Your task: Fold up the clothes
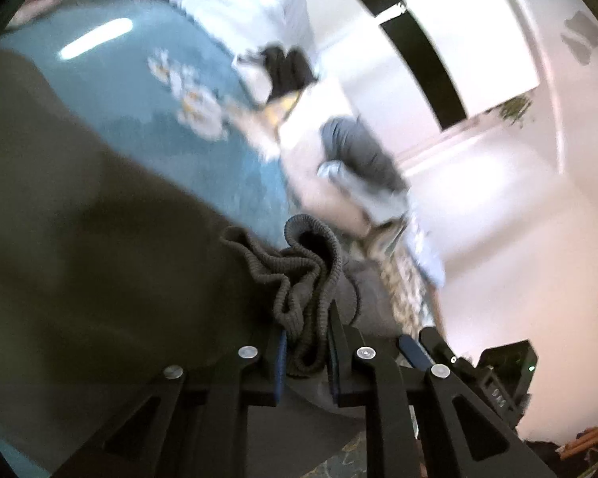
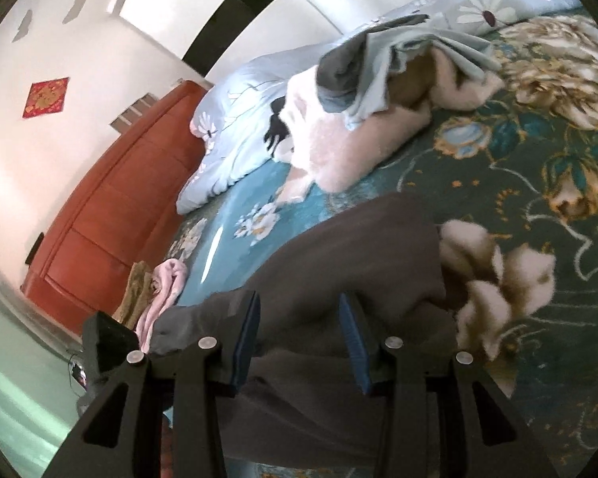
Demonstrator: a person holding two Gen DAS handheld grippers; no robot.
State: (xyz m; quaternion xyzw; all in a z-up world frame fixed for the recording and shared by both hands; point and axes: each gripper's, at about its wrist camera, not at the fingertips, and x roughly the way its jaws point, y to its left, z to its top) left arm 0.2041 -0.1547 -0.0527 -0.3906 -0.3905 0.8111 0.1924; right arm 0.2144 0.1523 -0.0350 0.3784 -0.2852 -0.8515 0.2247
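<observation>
A dark grey-brown garment lies on the bed and fills the lower left of the left wrist view. Its ribbed hem bunches up between the pads of my left gripper, which is shut on it. In the right wrist view the same garment stretches away over the bedspread. A thick fold of it sits between the blue pads of my right gripper, which grips it with the jaws partly apart. A second blue pad shows just right of the left gripper.
The bed has a teal floral bedspread. A heap of pink and pale blue clothes and a light blue pillow lie beyond the garment. A pink cloth hangs at the bed's edge by the red-brown headboard.
</observation>
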